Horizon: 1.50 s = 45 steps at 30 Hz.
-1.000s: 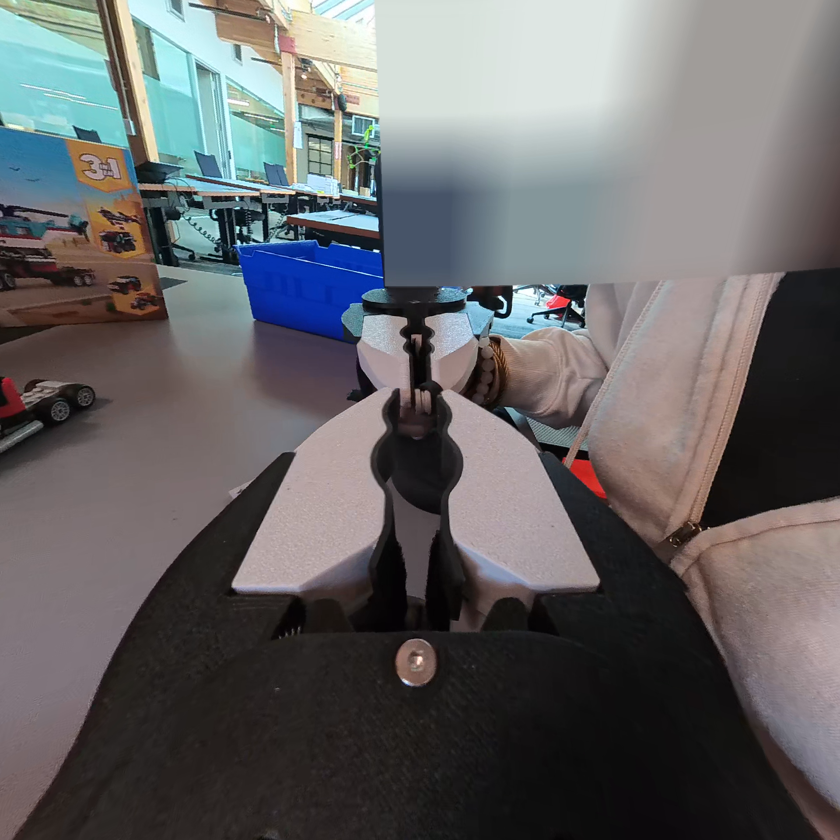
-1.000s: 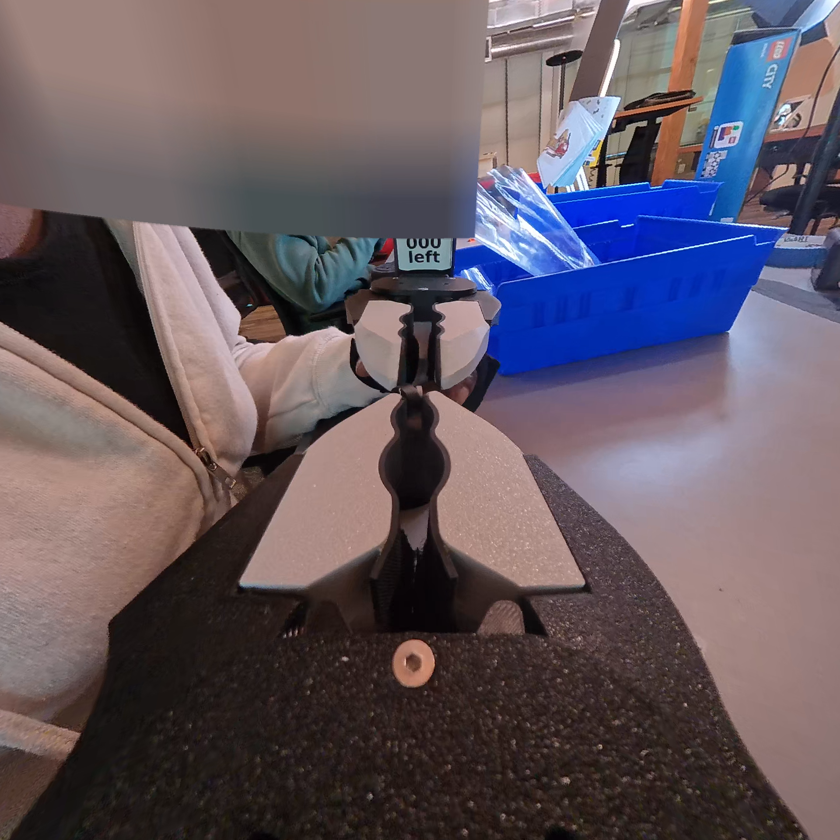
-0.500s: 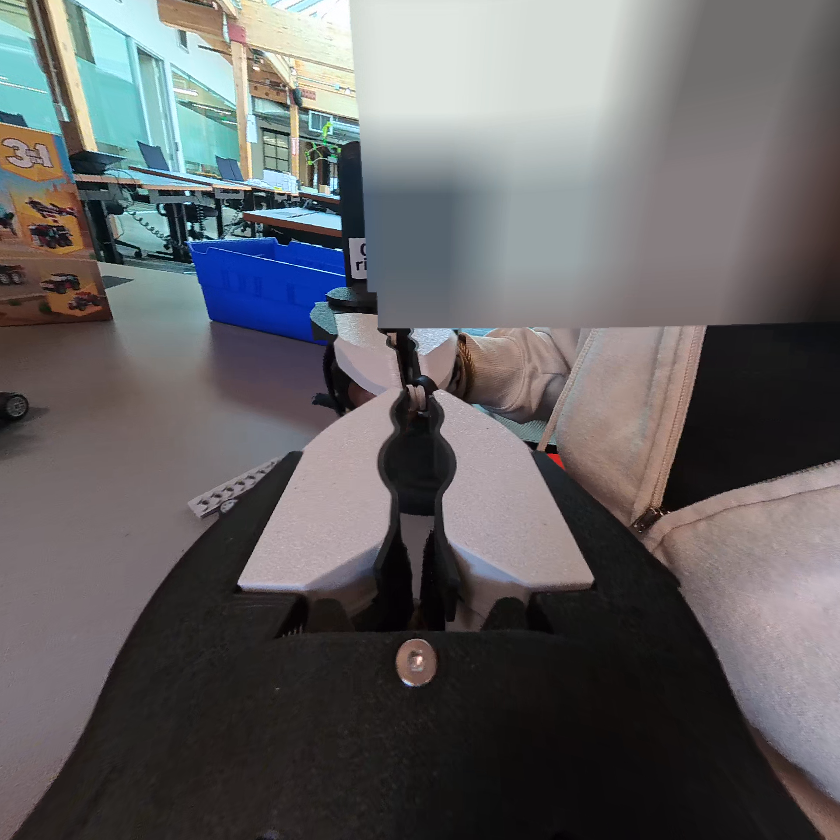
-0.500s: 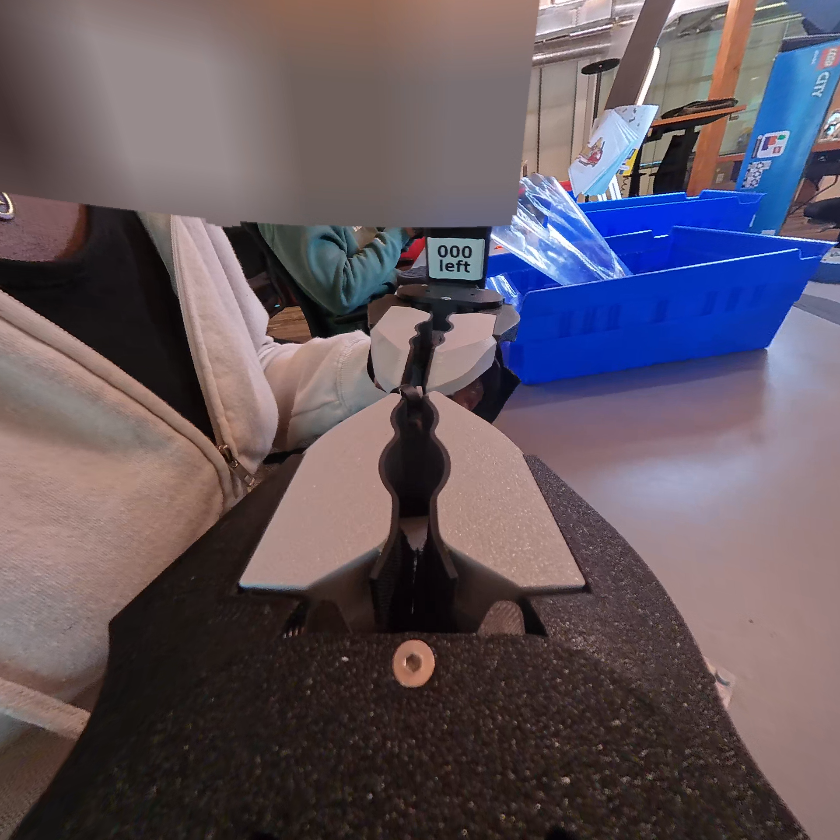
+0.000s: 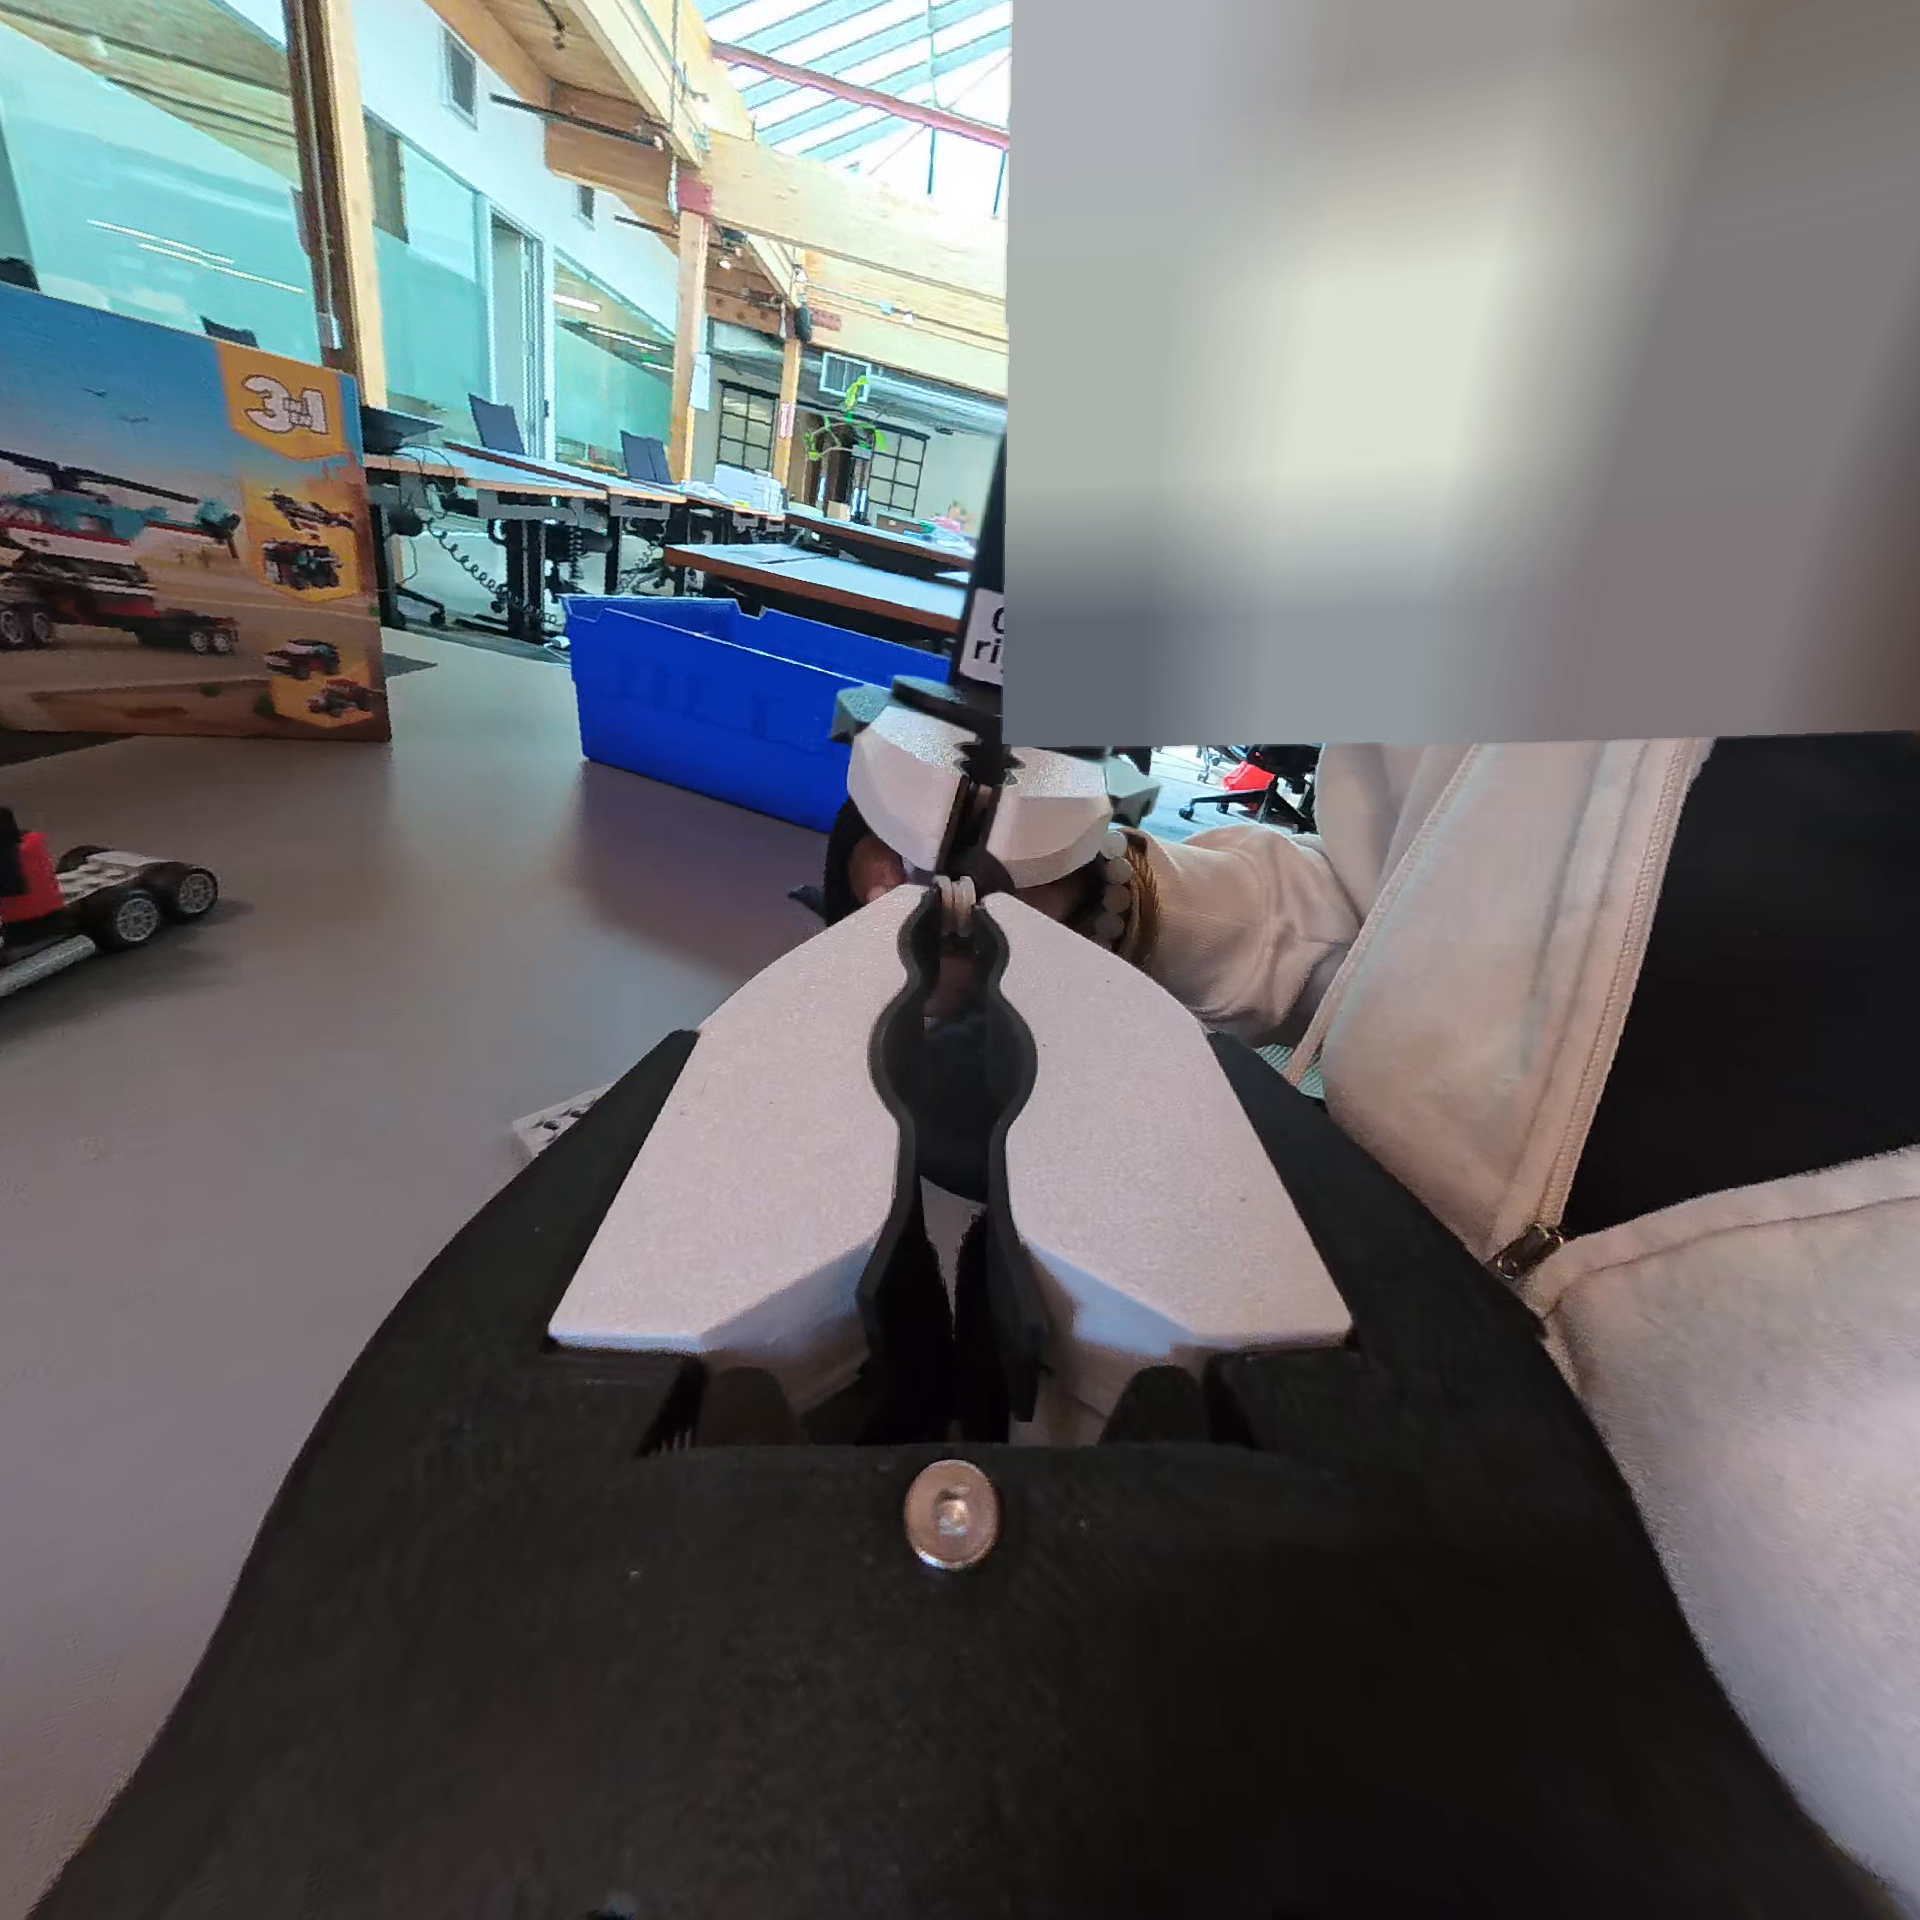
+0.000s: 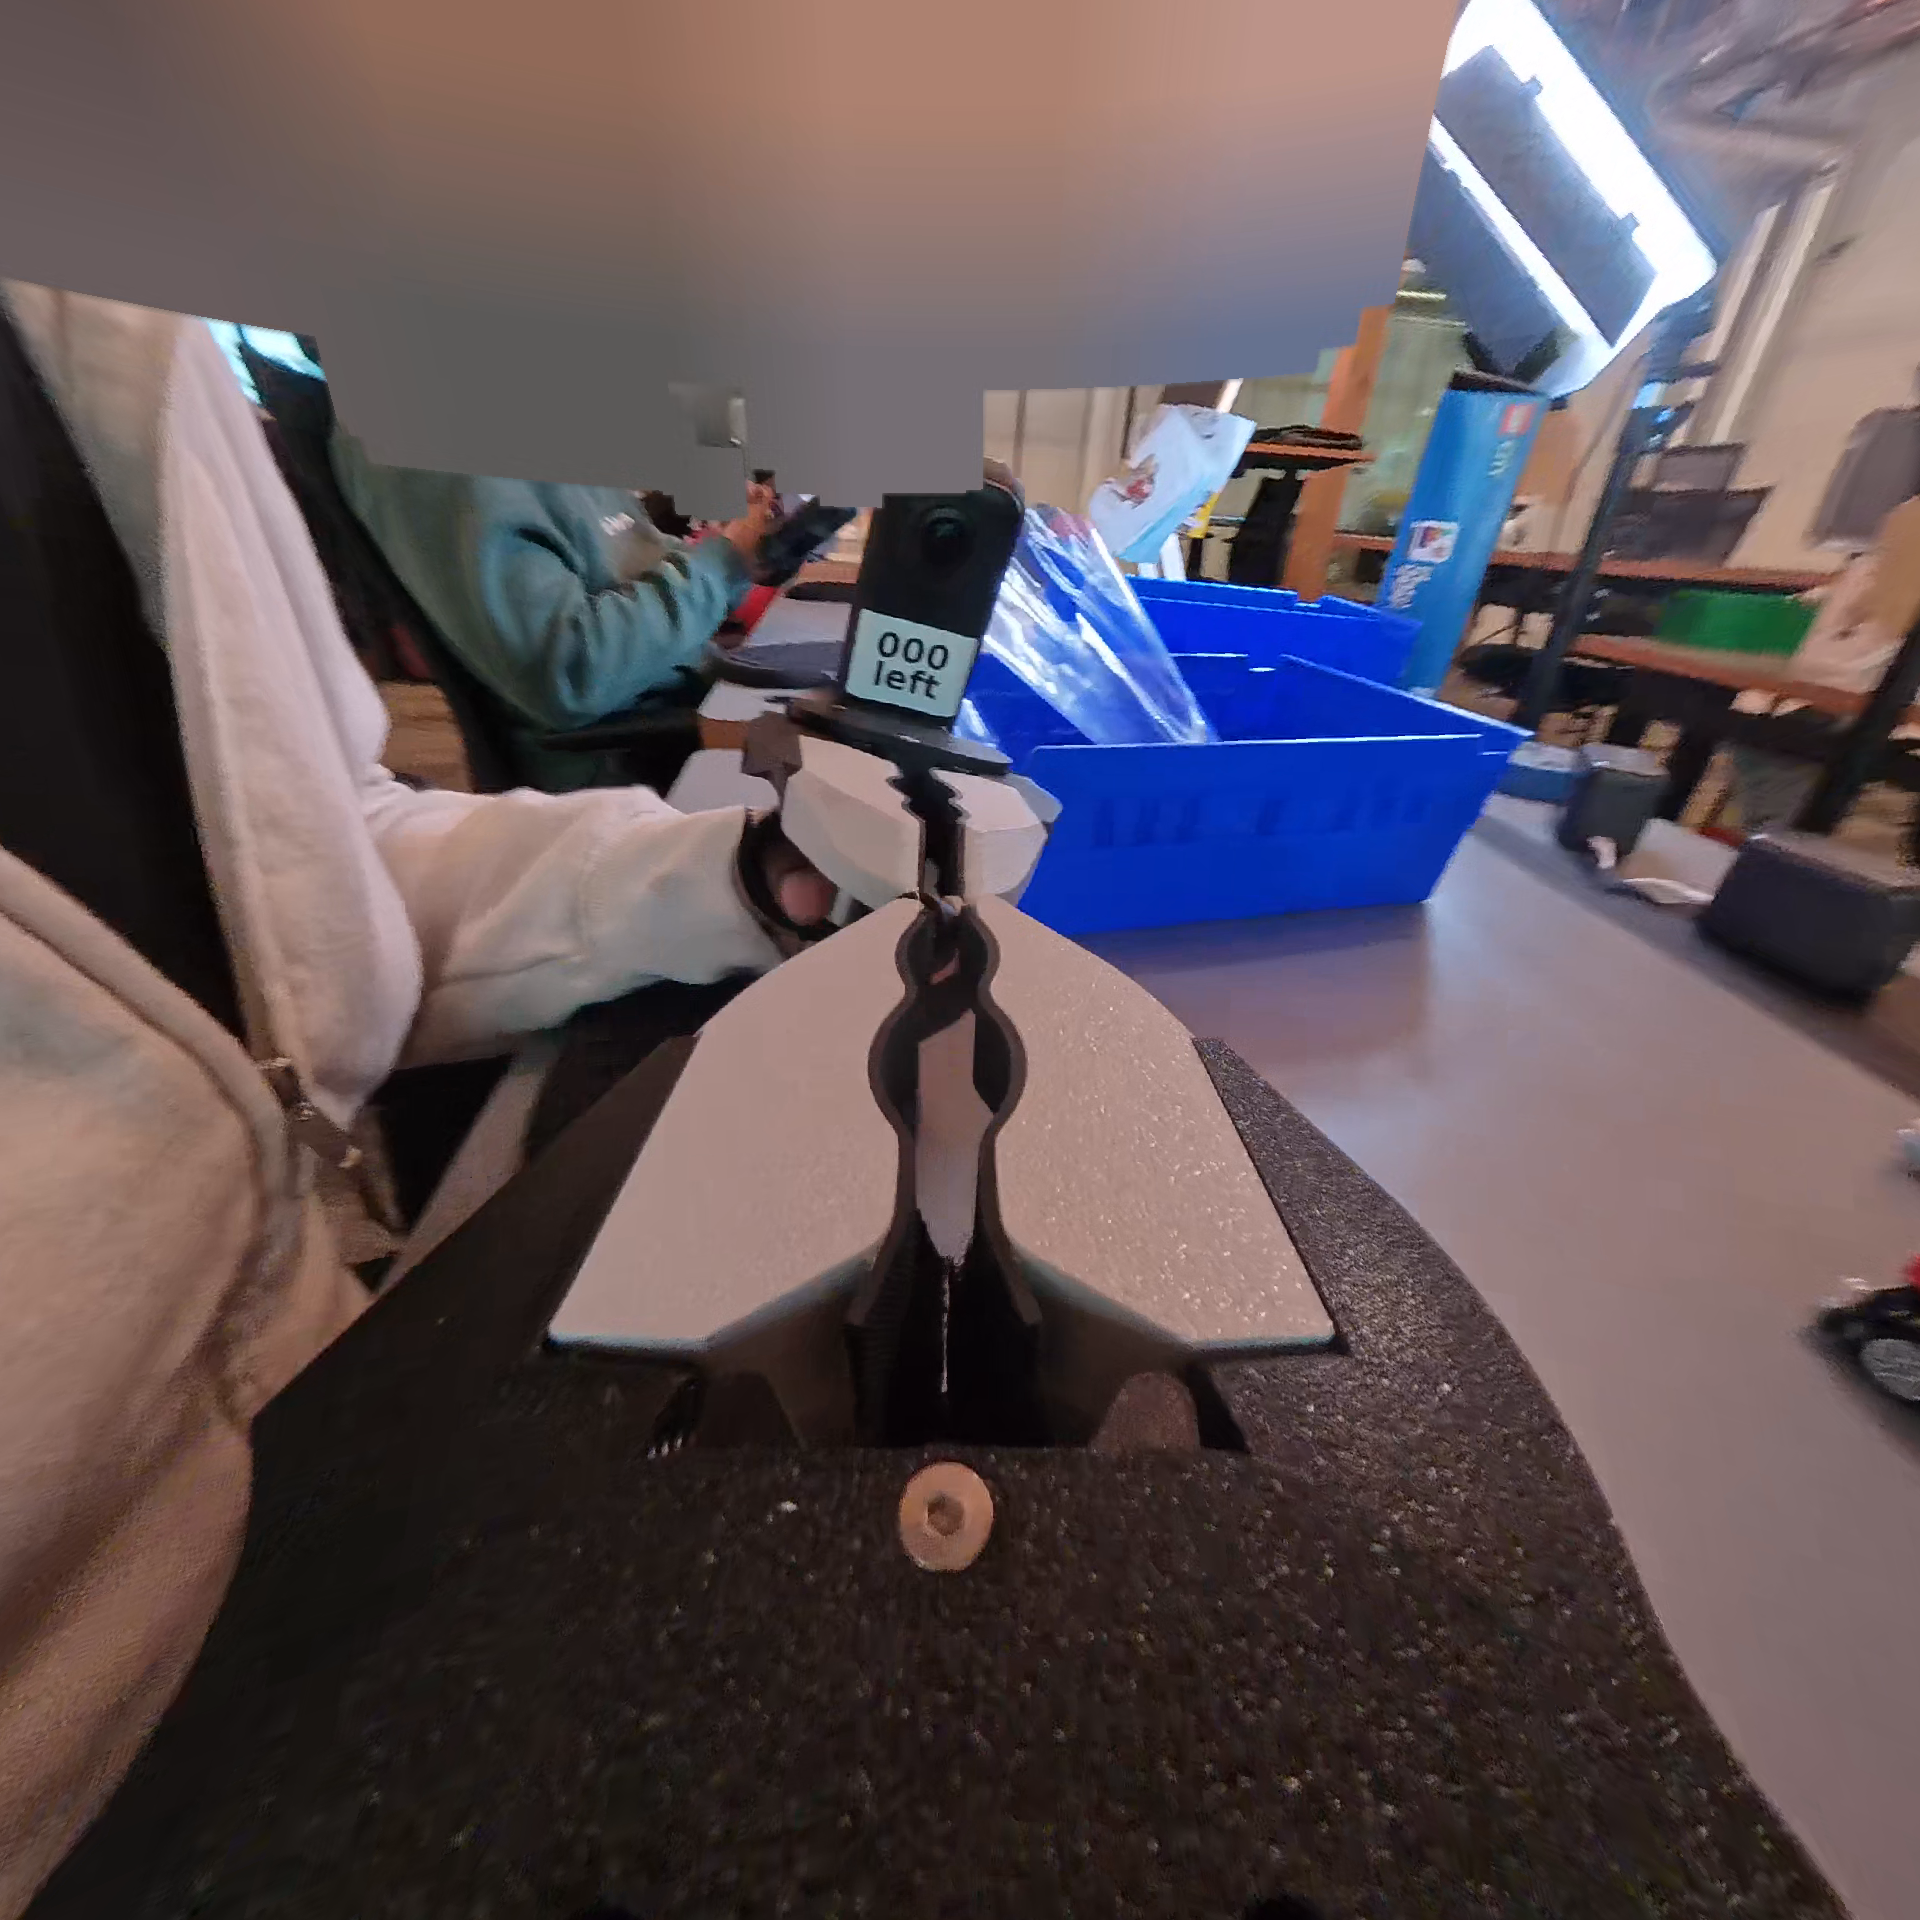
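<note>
The left gripper (image 5: 954, 914) pinches a small white ridged piece (image 5: 956, 916) tip to tip with the right gripper (image 6: 943, 914), whose fingers look nearly together, above the table's (image 5: 416, 1039) near edge. Open tabletop stretches toward the blue bin (image 5: 717, 696), toy truck (image 5: 104, 904) and box (image 5: 177, 561).

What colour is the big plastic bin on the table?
The bin is bright blue. It shows best in the right wrist view, standing on the grey table.

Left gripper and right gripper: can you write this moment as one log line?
left gripper: fingers shut on small white piece | right gripper: tip to tip with left | table: toy truck
</note>
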Each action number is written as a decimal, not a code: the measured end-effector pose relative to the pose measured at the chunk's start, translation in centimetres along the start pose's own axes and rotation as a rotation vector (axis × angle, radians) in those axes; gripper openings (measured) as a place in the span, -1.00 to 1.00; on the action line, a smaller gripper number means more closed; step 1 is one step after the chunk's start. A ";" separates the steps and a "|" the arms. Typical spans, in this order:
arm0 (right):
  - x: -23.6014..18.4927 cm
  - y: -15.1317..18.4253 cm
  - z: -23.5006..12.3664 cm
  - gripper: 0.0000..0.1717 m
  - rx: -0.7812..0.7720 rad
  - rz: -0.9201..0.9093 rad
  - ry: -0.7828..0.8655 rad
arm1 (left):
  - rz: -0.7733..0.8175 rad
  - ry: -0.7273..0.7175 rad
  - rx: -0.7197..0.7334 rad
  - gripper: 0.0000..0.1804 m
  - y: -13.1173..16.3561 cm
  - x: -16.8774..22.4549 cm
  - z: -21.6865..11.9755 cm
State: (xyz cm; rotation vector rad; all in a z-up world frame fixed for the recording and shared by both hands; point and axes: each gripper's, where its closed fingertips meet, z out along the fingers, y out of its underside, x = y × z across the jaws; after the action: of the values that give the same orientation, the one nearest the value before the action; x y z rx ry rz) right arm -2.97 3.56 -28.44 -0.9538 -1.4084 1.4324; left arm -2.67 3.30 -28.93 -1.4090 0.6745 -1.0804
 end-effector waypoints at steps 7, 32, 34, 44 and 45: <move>0.8 1.1 -0.5 -0.96 -0.106 -0.029 0.044 | -0.015 -0.057 0.013 -0.94 -0.3 -0.9 -0.4; 5.2 3.4 -2.8 -0.95 -0.159 -0.021 0.263 | 0.045 -0.301 -0.076 -0.94 0.6 -3.7 -0.5; 5.3 3.6 -2.8 -0.96 -0.165 -0.024 0.265 | 0.049 -0.309 -0.074 -0.93 0.6 -3.8 -0.6; 5.5 3.5 -3.1 -0.96 -0.158 -0.037 0.291 | 0.156 -0.830 0.092 -0.93 -5.8 -4.5 -7.7; 5.5 3.5 -3.1 -0.96 -0.157 -0.037 0.291 | 0.178 -0.954 0.107 -0.93 -6.8 -4.5 -10.2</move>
State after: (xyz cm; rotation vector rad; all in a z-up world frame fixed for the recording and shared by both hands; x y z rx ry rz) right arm -2.03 9.91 -31.74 -1.1781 -1.3256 1.1161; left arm -14.88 3.95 -24.45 -1.5273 0.0354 -0.2148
